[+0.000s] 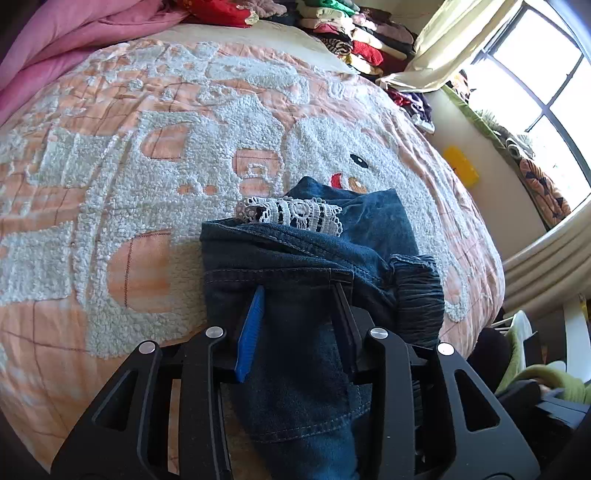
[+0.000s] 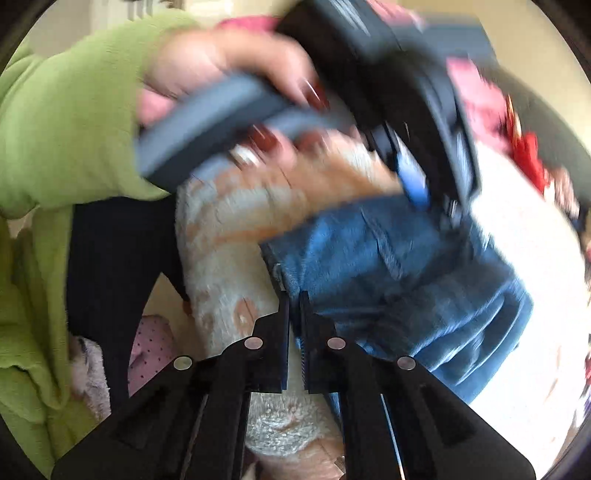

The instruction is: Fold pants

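Observation:
Dark blue denim pants (image 1: 295, 258) with a white lace trim (image 1: 295, 214) lie bunched in a folded bundle on the bed quilt (image 1: 110, 184). My left gripper (image 1: 297, 295) is closed on a thick fold of the denim, which fills the space between the blue pad (image 1: 251, 332) and the black finger. In the blurred right wrist view, my right gripper (image 2: 294, 295) is shut, with the near corner of the pants (image 2: 388, 266) pinched at its tips. A hand (image 2: 221, 66) in a green sleeve holds the left gripper (image 2: 432, 195) at the pants' far edge.
A pink blanket (image 1: 55, 44) and stacks of folded clothes (image 1: 362, 33) border the far side of the bed. The bed's edge drops away at the right, toward a wall with a yellow object (image 1: 461, 166), a curtain (image 1: 454, 48) and a window (image 1: 546, 74).

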Tool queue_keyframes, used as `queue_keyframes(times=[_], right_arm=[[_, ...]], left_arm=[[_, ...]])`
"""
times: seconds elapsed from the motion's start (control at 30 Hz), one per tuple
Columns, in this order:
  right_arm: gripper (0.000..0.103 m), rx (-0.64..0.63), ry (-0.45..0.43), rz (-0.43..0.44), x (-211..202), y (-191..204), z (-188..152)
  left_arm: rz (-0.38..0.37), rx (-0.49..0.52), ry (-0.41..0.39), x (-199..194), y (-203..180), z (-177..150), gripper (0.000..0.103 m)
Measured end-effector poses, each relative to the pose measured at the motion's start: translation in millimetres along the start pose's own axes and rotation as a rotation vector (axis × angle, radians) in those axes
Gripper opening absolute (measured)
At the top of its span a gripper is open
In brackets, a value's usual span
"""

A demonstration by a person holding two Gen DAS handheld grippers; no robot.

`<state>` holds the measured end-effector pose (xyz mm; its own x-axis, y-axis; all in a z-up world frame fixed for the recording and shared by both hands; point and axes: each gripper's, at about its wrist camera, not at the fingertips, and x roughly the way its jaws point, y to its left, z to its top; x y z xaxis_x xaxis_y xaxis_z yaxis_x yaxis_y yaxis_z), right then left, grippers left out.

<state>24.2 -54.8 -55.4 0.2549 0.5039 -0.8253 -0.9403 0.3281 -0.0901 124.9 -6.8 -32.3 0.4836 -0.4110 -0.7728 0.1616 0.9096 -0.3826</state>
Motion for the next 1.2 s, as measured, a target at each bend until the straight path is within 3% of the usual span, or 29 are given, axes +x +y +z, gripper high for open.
queue_keyframes(times=[0.17, 0.23, 0.37, 0.53, 0.73, 1.0, 1.03, 1.1, 1.2], right_arm=[[0.014, 0.065, -0.016, 0.055, -16, -8, -7], [0.014, 0.101, -0.024, 0.073, -26, -14, -8], [0.029, 0.174, -0.092, 0.089, -57, -25, -10], [0.034, 0.300, -0.199, 0.023, -89, -64, 0], [0.034, 0.461, -0.166, -0.078, -70, -128, 32], [0.033, 0.410, -0.027, -0.111, 4, -148, 72], [0.030, 0.407, -0.003, -0.105, 13, -150, 73], [0.006, 0.405, 0.026, -0.081, 27, -152, 75], [0.003, 0.443, -0.001, -0.090, 24, -161, 76]], left_arm=[[0.024, 0.016, -0.044, -18, -3, -11, 0.043], [0.043, 0.012, -0.065, -27, -1, -16, 0.043], [0.063, -0.006, -0.087, -39, 3, -27, 0.043], [0.078, 0.016, -0.064, -40, -3, -48, 0.043], [0.084, 0.047, -0.002, -24, -16, -74, 0.043], [0.096, 0.080, 0.021, -17, -27, -86, 0.044], [0.094, 0.078, 0.022, -17, -27, -85, 0.044], [0.093, 0.076, 0.022, -17, -26, -86, 0.044], [0.091, 0.077, 0.022, -18, -26, -87, 0.044]])
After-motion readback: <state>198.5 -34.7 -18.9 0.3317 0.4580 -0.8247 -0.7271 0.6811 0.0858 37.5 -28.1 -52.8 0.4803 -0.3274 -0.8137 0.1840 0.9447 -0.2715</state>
